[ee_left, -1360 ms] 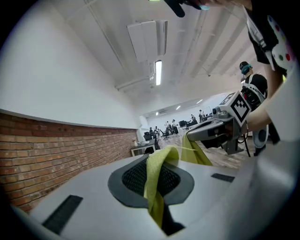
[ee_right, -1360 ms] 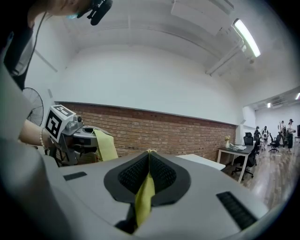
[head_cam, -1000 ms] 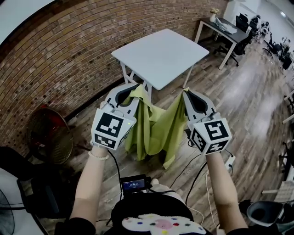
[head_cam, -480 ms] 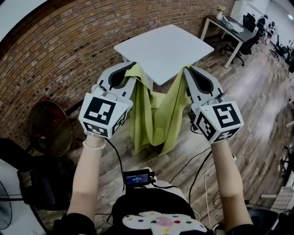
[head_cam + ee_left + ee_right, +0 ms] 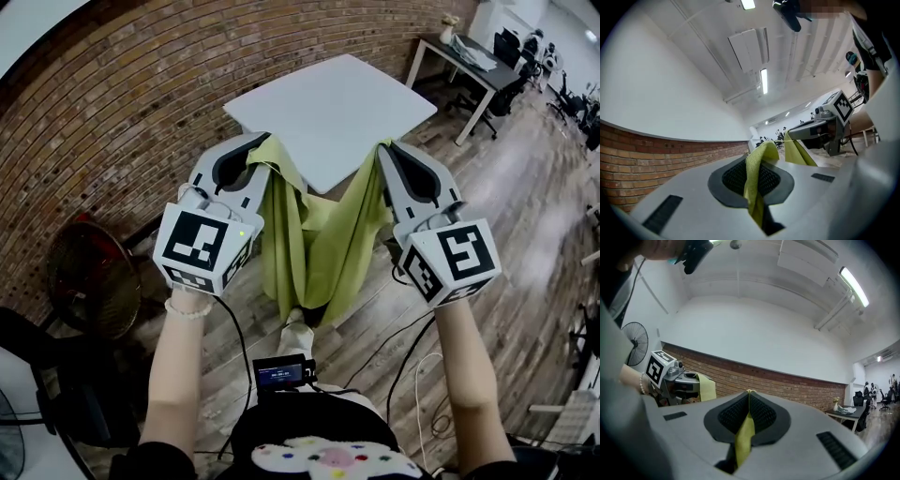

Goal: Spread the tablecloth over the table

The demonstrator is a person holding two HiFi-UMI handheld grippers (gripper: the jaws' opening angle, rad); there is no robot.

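A yellow-green tablecloth (image 5: 319,244) hangs in folds between my two grippers, in front of the small white square table (image 5: 333,108). My left gripper (image 5: 264,145) is shut on one top corner of the cloth (image 5: 757,178), which is pinched between its black pads. Opposite it, my right gripper (image 5: 382,150) is shut on the other top corner (image 5: 745,434). Both grippers point level toward the table's near edge, with the cloth drooping below them to about knee height. Each gripper view shows the other gripper with cloth in its jaws.
A brick wall (image 5: 122,103) runs along the left behind the table. A standing fan (image 5: 89,281) is low on the left. A desk with chairs (image 5: 478,61) stands at the far right. Cables and a small device (image 5: 278,373) lie on the wooden floor near my feet.
Both grippers have risen and moved toward the table with the cloth still held. The cloth's lower edge has lifted further off the floor.
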